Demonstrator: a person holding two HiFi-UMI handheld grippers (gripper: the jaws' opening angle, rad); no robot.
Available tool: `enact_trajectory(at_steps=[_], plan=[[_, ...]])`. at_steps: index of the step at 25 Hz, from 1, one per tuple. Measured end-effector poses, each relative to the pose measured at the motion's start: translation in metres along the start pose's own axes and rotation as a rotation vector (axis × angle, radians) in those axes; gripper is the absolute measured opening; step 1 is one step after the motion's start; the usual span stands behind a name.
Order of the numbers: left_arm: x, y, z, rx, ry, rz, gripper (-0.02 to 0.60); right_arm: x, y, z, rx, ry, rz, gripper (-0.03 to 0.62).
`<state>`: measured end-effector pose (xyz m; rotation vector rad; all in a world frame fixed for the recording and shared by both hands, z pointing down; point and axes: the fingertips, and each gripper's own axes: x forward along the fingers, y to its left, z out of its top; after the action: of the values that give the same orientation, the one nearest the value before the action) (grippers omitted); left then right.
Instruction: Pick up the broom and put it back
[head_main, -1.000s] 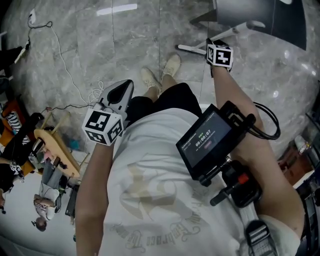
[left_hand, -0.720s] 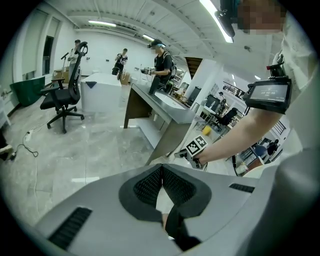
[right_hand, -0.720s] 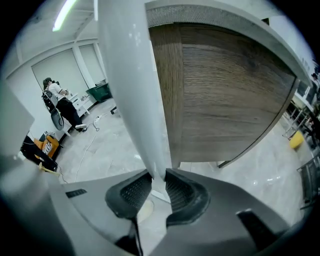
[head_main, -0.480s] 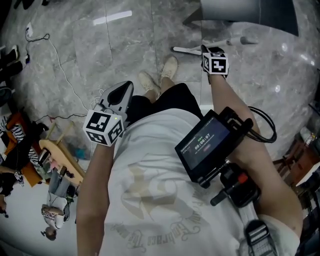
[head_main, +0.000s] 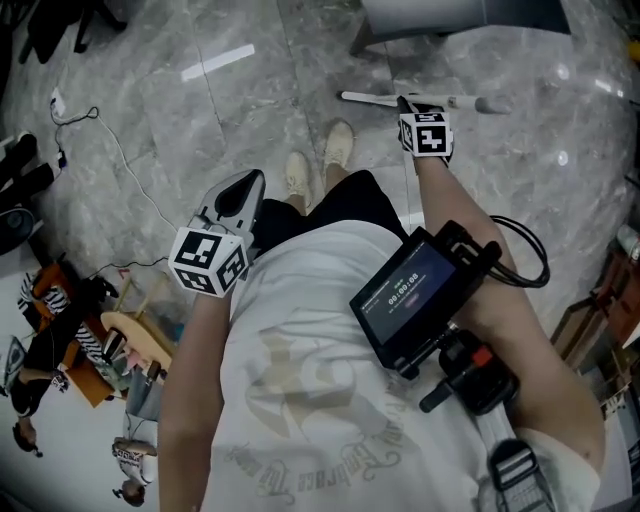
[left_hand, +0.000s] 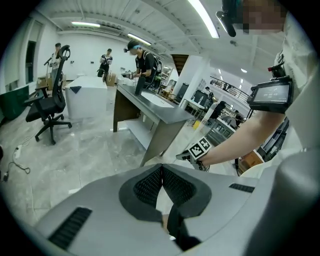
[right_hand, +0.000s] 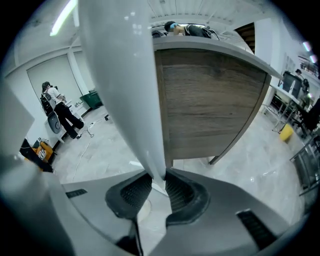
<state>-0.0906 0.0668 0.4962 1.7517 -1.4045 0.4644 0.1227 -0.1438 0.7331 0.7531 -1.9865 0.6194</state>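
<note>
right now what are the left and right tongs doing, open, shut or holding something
Left tongs: shut, nothing between them.
Right tongs: shut on the broom handle.

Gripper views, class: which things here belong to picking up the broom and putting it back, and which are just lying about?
Job in hand:
long white broom handle
right gripper, clamped on that handle

Lying about:
black wheeled office chair
wood-panelled desk with a grey top

The right hand-held gripper (right_hand: 159, 181) clamps the white broom handle (right_hand: 125, 75), which rises toward eleven o'clock; a desk (right_hand: 210, 95) stands at two o'clock.
</note>
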Motion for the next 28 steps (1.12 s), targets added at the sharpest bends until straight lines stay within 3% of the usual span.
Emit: enact_trajectory(at_steps=[10,28], plan=[[0.038,0.010,0.019,0.058,-0.006,-0.099,0.012,-0.021,-0.027,0.012,0.042,-0.070,-0.084,0.095],[0.005,-0.042,-0.005,0.226,-0.024,-0.278,0.012,-0.186,-0.014,-0.035,0.119,-0.224,-0.235,0.094]])
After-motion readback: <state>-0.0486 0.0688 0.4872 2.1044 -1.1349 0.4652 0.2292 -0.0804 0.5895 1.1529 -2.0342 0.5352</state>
